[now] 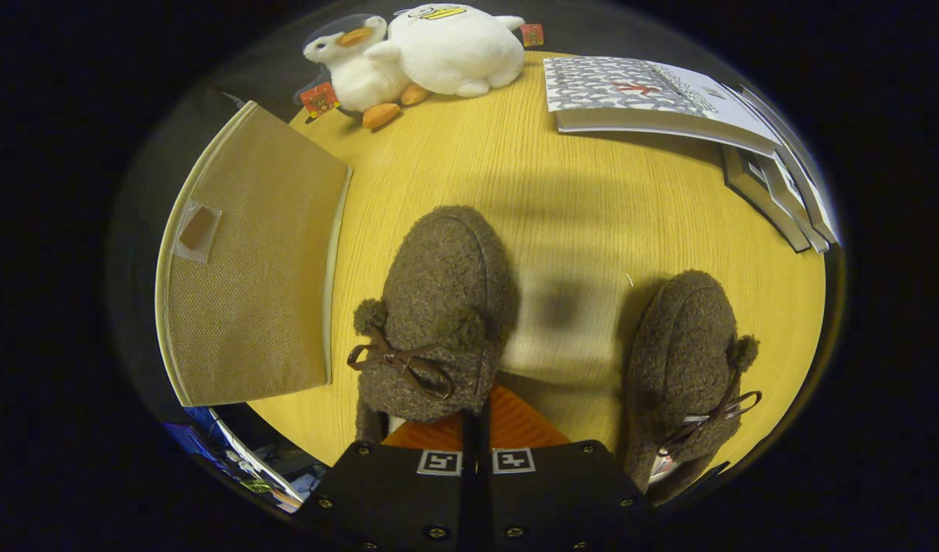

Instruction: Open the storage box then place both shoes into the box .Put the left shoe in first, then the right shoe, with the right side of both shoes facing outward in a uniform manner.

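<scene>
Two fuzzy brown shoes sit on the round wooden table (576, 192). The tongs (475, 429) are pressed close together, pinching the heel edge of the left shoe (442, 307), which lies just ahead of them. The right shoe (680, 368) rests apart beside them. A tan fabric storage box (247, 268), lid shut, lies beside the left shoe. Plush ducks (415, 57) and stacked books (668, 100) lie beyond.

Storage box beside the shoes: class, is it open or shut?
Shut: the box has its beige lid lying flat over the top, with no inside showing.
</scene>
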Tool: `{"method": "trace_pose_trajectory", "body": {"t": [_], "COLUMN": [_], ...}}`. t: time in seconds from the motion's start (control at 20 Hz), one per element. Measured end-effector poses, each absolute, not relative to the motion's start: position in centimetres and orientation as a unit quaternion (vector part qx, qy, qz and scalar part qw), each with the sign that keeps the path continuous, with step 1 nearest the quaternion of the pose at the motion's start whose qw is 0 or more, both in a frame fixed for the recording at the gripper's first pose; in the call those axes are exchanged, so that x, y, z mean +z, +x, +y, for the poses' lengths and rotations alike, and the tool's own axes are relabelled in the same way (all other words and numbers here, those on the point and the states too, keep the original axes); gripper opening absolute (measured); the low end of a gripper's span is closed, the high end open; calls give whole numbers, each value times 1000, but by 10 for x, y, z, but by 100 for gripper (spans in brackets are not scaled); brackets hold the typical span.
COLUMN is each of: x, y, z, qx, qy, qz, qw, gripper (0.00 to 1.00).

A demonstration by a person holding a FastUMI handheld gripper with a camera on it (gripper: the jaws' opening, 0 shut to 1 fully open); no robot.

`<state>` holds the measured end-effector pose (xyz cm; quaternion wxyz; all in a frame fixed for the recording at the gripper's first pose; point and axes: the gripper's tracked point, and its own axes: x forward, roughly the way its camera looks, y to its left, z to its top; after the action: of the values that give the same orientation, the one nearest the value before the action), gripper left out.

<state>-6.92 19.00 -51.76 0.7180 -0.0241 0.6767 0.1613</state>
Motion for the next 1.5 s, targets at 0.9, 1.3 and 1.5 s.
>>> {"method": "trace_pose_trajectory", "body": {"t": [0.9, 1.3, 1.5], "x": [-321, -323, -353], "y": [-25, -5, -11], "z": [286, 401, 435], "qx": [275, 343, 357], "qy": [18, -62, -108], "qz": [586, 563, 573], "qw": [762, 749, 730], "gripper": [0, 0, 0]}}
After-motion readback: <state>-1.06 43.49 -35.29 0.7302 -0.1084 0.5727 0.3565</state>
